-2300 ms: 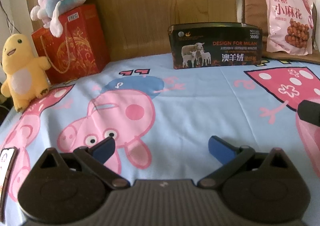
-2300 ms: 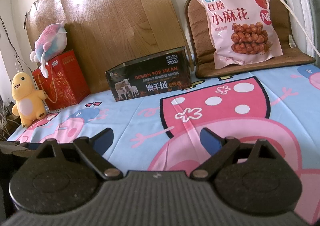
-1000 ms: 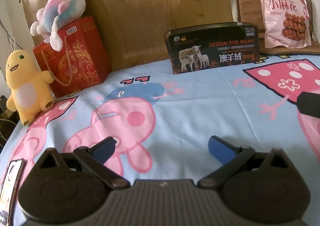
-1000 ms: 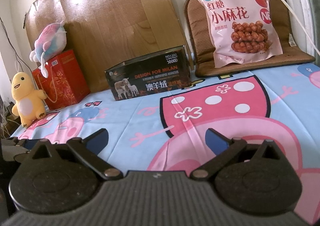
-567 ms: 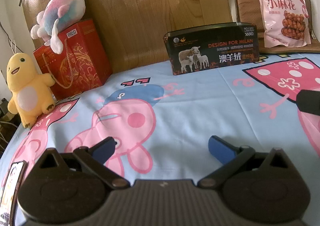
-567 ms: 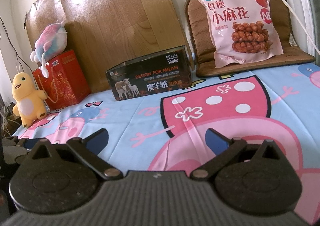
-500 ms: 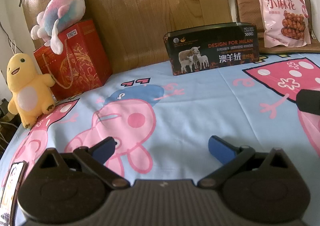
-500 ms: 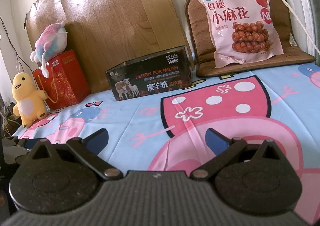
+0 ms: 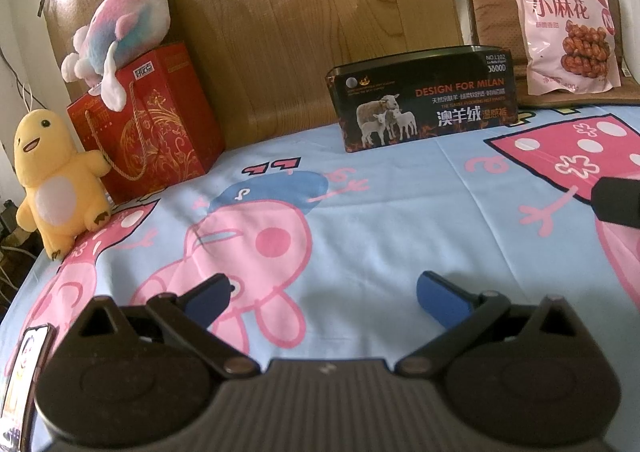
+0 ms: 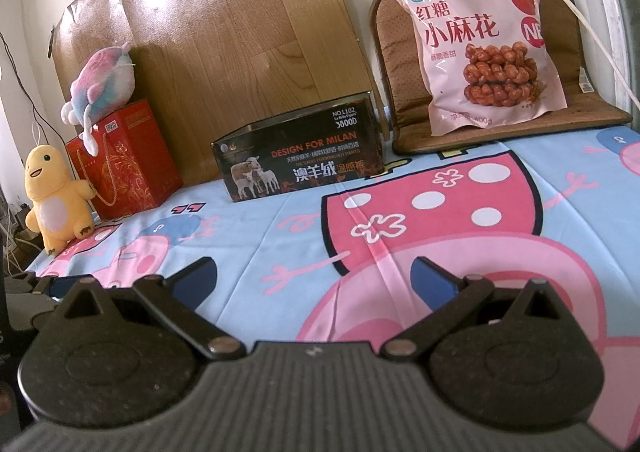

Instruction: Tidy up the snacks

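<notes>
Both claws, left claw [image 9: 322, 292] and right claw [image 10: 314, 278], gape wide and empty over the bed [image 10: 280, 228]. Ahead and rightward, well apart, the snack bag [image 10: 480, 43] leans upright on a brown cushion [image 10: 560, 11], its long axis vertical; I judge the right claw nearer.

The pink glossy plastic snack bag [image 10: 482, 47] is catching the window light, leaning on a brown woven seat cushion [image 10: 560, 51] that is looking matt and dotted. Left of the bag, the black open-topped tin box [image 10: 298, 155] is showing a printed, slightly shiny face and a thin metal rim. Behind the tin, the wood-grain board [image 10: 224, 31] is gleaming like smooth laminate. The light-blue cartoon cotton sheet [image 9: 380, 211] is lying soft and faintly creased. Further left, a red glossy paper gift bag [image 9: 148, 119] and two fuzzy plush toys, one yellow [image 9: 56, 187], one pastel [image 9: 120, 27], are sitting.
</notes>
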`<state>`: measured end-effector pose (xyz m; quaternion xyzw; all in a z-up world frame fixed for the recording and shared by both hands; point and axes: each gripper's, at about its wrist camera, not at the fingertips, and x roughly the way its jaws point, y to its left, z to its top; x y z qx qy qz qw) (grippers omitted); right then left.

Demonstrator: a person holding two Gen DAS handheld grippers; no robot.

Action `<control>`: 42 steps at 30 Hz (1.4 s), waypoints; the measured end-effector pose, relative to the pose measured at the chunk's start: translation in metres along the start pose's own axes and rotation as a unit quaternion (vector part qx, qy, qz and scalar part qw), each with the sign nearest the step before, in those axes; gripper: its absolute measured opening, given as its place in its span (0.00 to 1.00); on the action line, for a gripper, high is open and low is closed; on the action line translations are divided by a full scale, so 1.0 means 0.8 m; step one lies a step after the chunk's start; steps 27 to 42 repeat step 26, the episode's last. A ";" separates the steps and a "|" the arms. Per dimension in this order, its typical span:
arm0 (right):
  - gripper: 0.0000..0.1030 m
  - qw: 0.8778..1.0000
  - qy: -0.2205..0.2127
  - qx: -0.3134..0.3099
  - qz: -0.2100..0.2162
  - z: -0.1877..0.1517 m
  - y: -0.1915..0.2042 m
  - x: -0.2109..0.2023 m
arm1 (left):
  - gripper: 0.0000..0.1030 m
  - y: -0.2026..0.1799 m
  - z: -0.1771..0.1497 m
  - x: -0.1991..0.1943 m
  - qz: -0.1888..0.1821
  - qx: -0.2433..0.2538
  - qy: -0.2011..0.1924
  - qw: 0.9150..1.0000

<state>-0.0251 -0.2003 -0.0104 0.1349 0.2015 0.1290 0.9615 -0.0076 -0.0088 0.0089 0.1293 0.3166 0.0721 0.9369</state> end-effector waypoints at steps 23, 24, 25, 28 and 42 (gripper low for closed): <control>1.00 1.000 0.000 0.000 -0.001 0.000 0.001 0.000 | 1.00 0.005 -0.001 0.002 -0.014 -0.004 0.006 1.000; 1.00 1.000 0.000 0.000 -0.001 0.000 0.001 0.001 | 1.00 0.006 0.000 0.002 -0.015 -0.004 0.006 1.000; 1.00 1.000 0.000 0.000 -0.001 0.000 0.001 0.001 | 1.00 0.006 0.000 0.002 -0.016 -0.005 0.007 1.000; 1.00 1.000 0.000 0.001 -0.001 -0.001 0.001 0.000 | 1.00 0.007 0.001 0.003 -0.018 -0.006 0.009 1.000; 1.00 1.000 0.000 0.001 -0.001 -0.001 0.001 0.000 | 1.00 0.007 0.001 0.003 -0.018 -0.006 0.009 1.000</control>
